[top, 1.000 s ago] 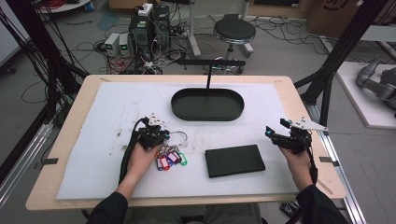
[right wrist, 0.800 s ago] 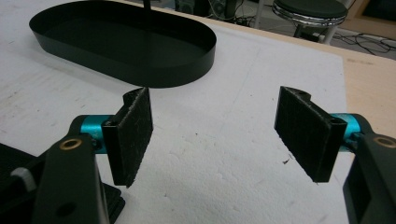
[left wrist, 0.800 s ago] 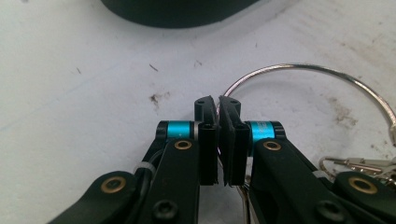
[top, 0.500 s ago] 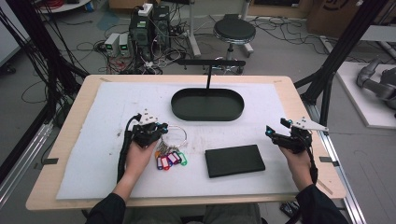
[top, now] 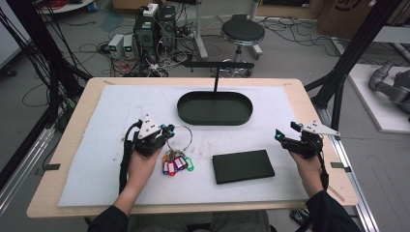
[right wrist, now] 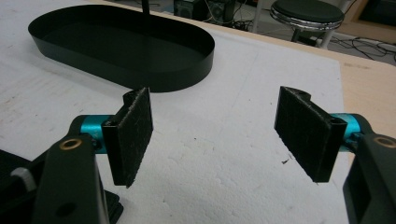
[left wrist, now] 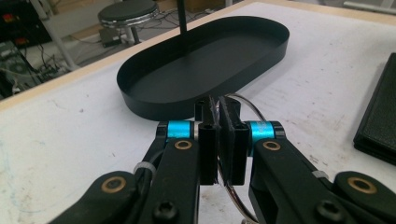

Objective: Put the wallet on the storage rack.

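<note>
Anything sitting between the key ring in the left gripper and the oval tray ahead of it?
Nothing: in the left gripper view, bare white mat separates the key ring, pinched by the left gripper, from the black oval tray. The high view agrees.

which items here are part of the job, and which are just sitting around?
In the job:
- key ring with coloured tags, pinched in the left gripper
- black oval tray, likely where it goes

Lying about:
- flat black case, untouched
- right gripper, open and holding nothing
</note>
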Action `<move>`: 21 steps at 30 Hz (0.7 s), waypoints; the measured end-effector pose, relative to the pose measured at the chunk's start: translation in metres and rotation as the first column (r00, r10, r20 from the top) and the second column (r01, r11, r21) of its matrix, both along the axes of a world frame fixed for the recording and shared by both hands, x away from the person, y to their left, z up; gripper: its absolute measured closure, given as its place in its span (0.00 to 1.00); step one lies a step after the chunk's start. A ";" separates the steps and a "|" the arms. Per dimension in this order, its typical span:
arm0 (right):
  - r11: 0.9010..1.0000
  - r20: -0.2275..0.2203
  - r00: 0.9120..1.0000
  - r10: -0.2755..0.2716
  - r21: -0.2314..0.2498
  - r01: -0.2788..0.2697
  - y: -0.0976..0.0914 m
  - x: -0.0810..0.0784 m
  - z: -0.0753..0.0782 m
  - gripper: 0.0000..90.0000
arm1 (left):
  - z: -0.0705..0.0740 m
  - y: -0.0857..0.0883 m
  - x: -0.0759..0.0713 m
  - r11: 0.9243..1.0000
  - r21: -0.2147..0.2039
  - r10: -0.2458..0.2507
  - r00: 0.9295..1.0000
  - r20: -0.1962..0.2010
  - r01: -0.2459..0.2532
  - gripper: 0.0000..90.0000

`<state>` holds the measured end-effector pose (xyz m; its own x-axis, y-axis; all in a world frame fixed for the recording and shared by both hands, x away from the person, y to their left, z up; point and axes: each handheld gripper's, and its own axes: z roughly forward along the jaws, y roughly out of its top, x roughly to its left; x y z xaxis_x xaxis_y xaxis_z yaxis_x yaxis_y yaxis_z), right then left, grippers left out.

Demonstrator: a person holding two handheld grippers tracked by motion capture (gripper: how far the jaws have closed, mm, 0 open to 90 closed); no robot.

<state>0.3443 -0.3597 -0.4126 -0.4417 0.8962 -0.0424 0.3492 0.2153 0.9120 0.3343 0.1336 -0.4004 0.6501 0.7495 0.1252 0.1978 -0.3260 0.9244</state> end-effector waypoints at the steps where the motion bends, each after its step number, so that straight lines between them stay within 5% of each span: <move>1: 1.000 0.000 1.000 0.000 0.000 0.000 0.000 0.000 0.000 0.31 | 0.000 0.000 0.000 1.000 0.000 0.000 1.000 0.000 0.000 0.96; 7: 1.000 0.004 1.000 0.000 0.000 0.000 0.001 0.000 0.001 0.31 | -0.004 -0.009 -0.018 0.997 0.043 -0.062 0.998 0.003 0.062 0.96; 15: 1.000 0.004 1.000 0.000 0.002 0.000 0.002 0.001 0.001 0.31 | -0.001 -0.013 -0.037 0.992 0.050 -0.115 0.993 0.022 0.114 0.96; 21: 1.000 0.008 1.000 0.000 0.001 -0.001 0.003 0.001 0.001 0.31 | -0.006 -0.014 -0.037 0.990 0.040 -0.131 0.991 -0.018 0.132 0.94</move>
